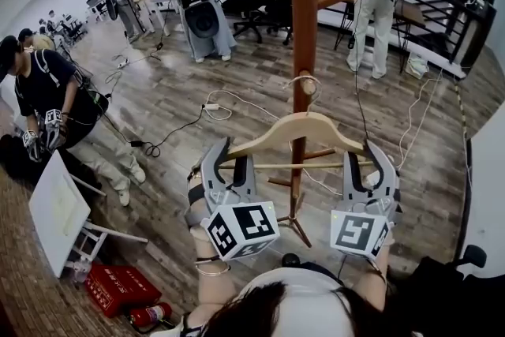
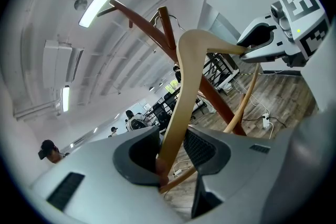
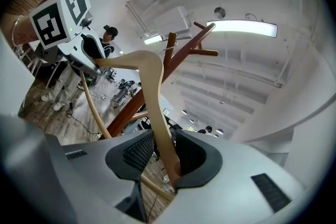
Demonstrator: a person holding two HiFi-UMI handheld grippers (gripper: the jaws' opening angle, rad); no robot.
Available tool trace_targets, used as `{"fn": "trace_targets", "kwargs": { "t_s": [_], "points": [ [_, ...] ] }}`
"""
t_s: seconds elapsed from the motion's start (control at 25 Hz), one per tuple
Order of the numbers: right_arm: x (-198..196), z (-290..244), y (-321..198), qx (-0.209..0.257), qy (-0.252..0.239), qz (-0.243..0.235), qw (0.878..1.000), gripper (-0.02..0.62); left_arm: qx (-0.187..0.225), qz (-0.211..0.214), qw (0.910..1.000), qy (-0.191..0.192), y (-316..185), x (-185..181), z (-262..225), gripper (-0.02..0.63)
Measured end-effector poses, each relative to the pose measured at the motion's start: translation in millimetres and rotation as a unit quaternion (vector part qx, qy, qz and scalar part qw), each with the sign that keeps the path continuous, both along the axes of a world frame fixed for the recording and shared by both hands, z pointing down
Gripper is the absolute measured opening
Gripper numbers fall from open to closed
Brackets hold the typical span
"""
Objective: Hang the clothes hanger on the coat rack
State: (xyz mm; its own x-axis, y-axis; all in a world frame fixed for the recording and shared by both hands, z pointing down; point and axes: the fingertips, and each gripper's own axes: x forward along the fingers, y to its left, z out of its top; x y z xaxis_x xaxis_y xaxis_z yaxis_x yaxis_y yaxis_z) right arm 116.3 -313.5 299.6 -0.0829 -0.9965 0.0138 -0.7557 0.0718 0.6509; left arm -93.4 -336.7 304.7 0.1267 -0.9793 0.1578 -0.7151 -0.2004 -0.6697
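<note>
Left gripper (image 1: 232,162) and right gripper (image 1: 368,166) clamp hanger (image 1: 304,125) over wood floor (image 1: 177,91).

Pale wooden hanger (image 1: 268,136) level, hook before brown coat rack (image 1: 302,28) pole

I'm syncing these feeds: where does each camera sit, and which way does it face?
Head view: on the person's head, facing down at hanger and coat rack; both forearms, left tool, right tool show.
Left gripper view: on left tool, facing up along jaws shut on hanger; right tool opposite.
Right gripper view: mirrored; left tool opposite.
All share hanger, coat rack.
</note>
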Motion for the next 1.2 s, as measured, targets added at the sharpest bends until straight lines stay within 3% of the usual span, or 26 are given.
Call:
{"fn": "trace_targets", "kwargs": {
  "t_s": [0.16,0.84,1.2],
  "points": [
    [-0.4,3.6,-5.1,-0.003,-0.001,0.001,1.0,0.141,-0.007,0.005,0.9999,-0.014,-5.8,-1.9,10.4,0.147],
    [2.7,26.4,-17.6,-0.027,-0.008,0.004,1.0,0.141,-0.026,-0.004,0.9996,-0.007,-15.1,2.3,23.9,0.147],
    [2.4,33.9,-22.7,-0.024,-0.012,0.005,1.0,0.141,-0.01,-0.013,0.9999,-0.003,-18.7,1.3,26.6,0.149]
  ]
}}
